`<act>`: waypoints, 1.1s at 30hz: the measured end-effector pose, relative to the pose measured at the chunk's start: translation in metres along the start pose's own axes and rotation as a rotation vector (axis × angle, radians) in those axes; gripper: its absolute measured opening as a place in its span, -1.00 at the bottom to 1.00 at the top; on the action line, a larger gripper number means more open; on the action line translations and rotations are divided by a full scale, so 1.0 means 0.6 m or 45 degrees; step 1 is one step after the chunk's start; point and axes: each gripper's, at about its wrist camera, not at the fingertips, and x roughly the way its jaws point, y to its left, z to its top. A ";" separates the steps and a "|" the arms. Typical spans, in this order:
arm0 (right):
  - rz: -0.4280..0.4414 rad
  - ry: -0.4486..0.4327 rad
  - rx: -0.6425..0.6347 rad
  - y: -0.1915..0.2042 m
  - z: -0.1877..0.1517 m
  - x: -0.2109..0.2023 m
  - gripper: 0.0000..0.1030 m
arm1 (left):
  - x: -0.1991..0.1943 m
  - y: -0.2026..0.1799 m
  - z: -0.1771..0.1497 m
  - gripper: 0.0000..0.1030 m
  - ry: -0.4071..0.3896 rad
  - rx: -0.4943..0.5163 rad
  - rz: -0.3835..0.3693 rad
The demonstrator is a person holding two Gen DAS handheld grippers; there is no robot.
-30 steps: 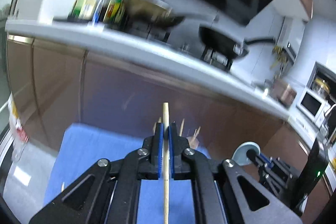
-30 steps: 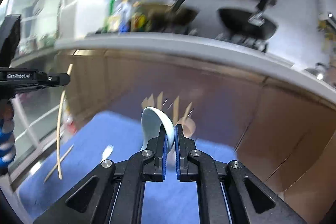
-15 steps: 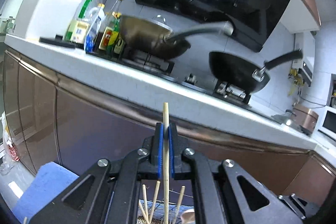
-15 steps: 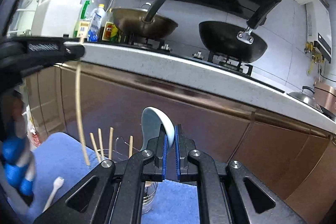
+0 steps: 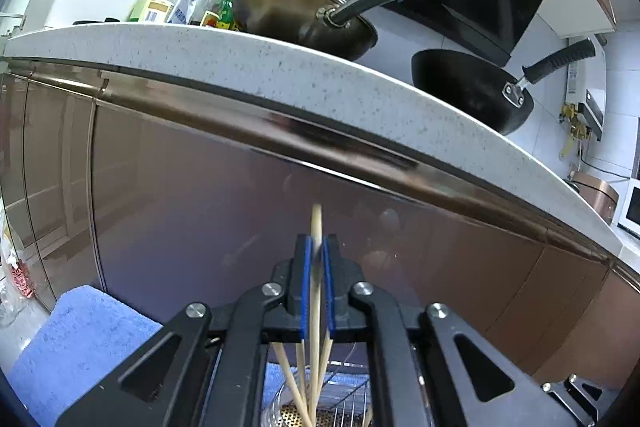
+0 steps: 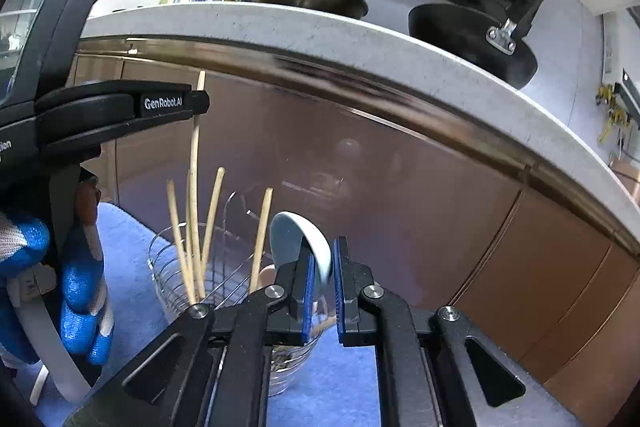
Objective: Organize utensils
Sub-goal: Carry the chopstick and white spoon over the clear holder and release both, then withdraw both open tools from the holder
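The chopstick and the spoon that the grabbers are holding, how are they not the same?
The chopstick is thin, straight and wood-coloured; the spoon is wide, rounded and pale blue-white. The chopstick is pinched by the left gripper and its lower end dips into the glass cup; the spoon, in the right gripper, is above the cup's rim. Both are held upright over the cup.

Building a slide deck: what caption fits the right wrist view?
Right gripper holds a pale spoon above the glass holder while the left gripper lowers a chopstick in.
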 end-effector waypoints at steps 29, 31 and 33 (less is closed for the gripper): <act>0.043 -0.086 0.162 -0.009 0.004 -0.217 0.03 | -0.305 -0.017 0.013 -0.06 0.060 0.330 0.154; 0.055 -0.089 0.177 -0.003 -0.001 -0.243 0.07 | -0.333 -0.016 0.007 -0.05 0.062 0.354 0.172; 0.068 -0.100 0.192 0.002 -0.005 -0.268 0.09 | -0.365 -0.014 0.001 -0.05 0.049 0.365 0.188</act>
